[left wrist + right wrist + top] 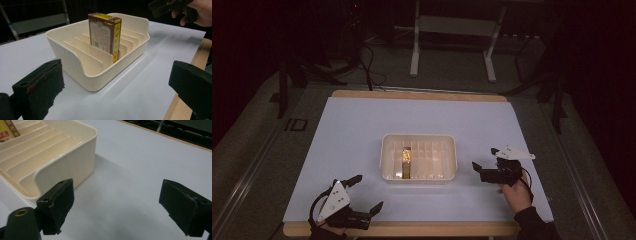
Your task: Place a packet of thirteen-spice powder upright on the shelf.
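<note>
A cream tray (419, 179) with several thin dividers sits at the middle of the white sheet. A brown and yellow box (406, 161) stands upright in one of its left slots. My left gripper (368, 192) rests near the front left edge, open and holding nothing, about a hand's width from the tray. Its own view looks at the tray's (100, 75) corner and the box (103, 35) past its open gripper (116, 87). My right gripper (485, 158) is open just right of the tray, apart from it. In its view the gripper (117, 205) frames bare sheet, with the tray wall (67, 162) to the left.
The white sheet (362, 125) covers a wooden table whose edge (412, 229) shows at the front. A metal stand (452, 45) and cables (369, 65) are on the dark floor behind. The other hand (197, 12) appears at the top right of the left gripper view.
</note>
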A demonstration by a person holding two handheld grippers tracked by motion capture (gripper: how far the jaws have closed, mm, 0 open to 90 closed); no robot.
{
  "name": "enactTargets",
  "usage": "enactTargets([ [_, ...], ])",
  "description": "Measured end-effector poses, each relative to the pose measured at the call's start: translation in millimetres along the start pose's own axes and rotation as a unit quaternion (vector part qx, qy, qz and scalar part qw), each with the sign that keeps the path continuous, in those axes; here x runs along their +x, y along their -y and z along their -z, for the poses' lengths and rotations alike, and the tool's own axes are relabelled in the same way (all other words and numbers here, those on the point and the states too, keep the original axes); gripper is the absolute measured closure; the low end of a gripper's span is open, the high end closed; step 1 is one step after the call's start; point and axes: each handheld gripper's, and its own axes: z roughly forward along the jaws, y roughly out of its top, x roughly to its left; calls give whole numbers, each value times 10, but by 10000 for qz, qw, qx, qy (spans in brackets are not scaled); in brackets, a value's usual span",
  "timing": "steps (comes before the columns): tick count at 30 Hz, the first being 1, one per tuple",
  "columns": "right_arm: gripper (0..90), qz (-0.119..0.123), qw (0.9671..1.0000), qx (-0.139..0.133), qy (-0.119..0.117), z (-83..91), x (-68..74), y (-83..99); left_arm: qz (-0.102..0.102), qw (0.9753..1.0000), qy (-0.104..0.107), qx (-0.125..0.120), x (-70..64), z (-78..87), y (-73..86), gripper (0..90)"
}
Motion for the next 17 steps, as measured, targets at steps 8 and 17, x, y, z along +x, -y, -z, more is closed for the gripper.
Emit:
enactTargets([
  [8, 128, 100, 9998, -74, 148, -14, 4, 26, -16, 10000, 46, 43, 5, -25, -2, 0],
  [17, 132, 103, 9998, -22, 156, -38, -5, 41, -11, 10000, 23, 15, 7, -17, -4, 0],
])
